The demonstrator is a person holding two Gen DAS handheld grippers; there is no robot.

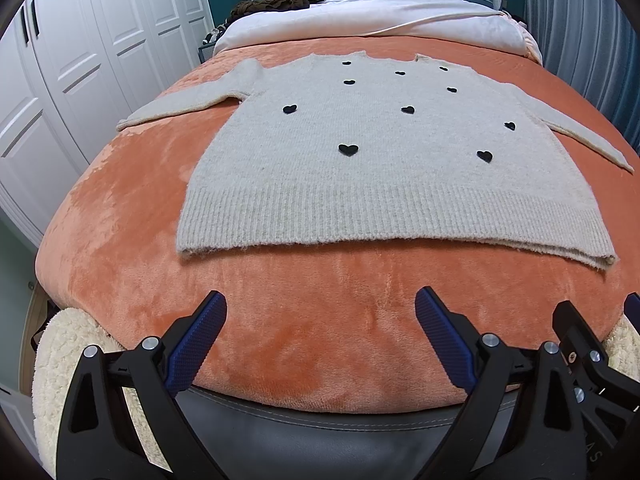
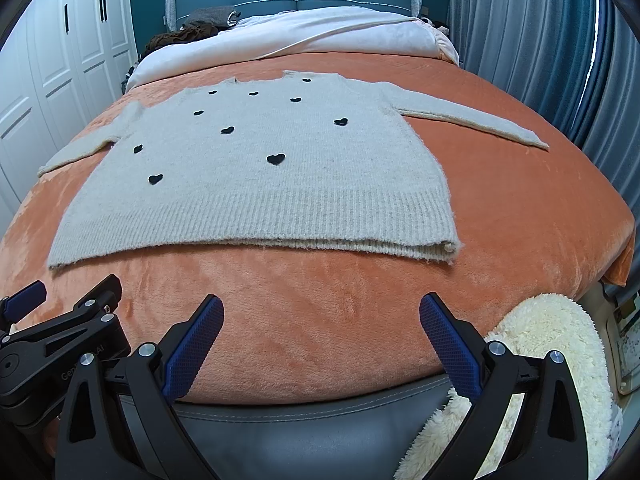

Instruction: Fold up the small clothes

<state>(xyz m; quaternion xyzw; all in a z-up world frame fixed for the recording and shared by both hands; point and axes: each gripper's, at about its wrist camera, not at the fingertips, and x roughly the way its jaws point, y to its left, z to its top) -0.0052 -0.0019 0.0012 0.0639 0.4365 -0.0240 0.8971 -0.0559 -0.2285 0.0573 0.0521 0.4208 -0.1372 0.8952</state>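
A pale grey knitted sweater (image 1: 384,176) with small black hearts lies flat, front up, on the orange blanket (image 1: 280,320), sleeves spread to both sides, ribbed hem toward me. It also shows in the right wrist view (image 2: 256,192). My left gripper (image 1: 320,312) is open and empty, low over the blanket at the foot of the bed, short of the hem. My right gripper (image 2: 322,314) is open and empty beside it, also short of the hem. Each gripper shows at the edge of the other's view.
The orange blanket (image 2: 520,208) covers the bed; a white duvet (image 1: 372,16) and dark clothes (image 1: 276,2) lie at the headboard end. White wardrobes (image 1: 80,60) stand left, blue curtains (image 2: 540,48) right. A cream fleece throw (image 2: 536,344) hangs at the foot.
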